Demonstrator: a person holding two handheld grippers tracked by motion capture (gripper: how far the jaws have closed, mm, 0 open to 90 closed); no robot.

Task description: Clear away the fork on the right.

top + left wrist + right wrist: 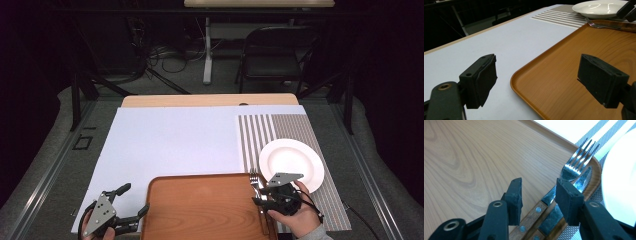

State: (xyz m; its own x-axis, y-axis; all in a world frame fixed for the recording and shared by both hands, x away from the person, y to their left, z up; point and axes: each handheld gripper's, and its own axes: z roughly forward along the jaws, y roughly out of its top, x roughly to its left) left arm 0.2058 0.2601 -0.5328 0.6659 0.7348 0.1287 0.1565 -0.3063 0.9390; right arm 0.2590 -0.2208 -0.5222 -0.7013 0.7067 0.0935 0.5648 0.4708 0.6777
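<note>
A fork [576, 162] and a knife [584, 180] with wooden, riveted handles lie side by side along the right rim of a wooden tray [200, 210], tips pointing away from me. My right gripper [539, 192] hovers over their handles with its jaws apart, and the pads touch neither piece. From above, the right gripper [260, 196] sits at the tray's right edge beside the fork [255, 181]. My left gripper [134, 201] stands wide open at the tray's front left corner, and nothing is between its jaws [536, 75].
A white plate [291, 162] rests on a striped placemat [280, 130] just right of the tray. A pale sheet [175, 140] covers the table beyond the tray. A black chair [275, 55] and desk legs stand past the table's far edge.
</note>
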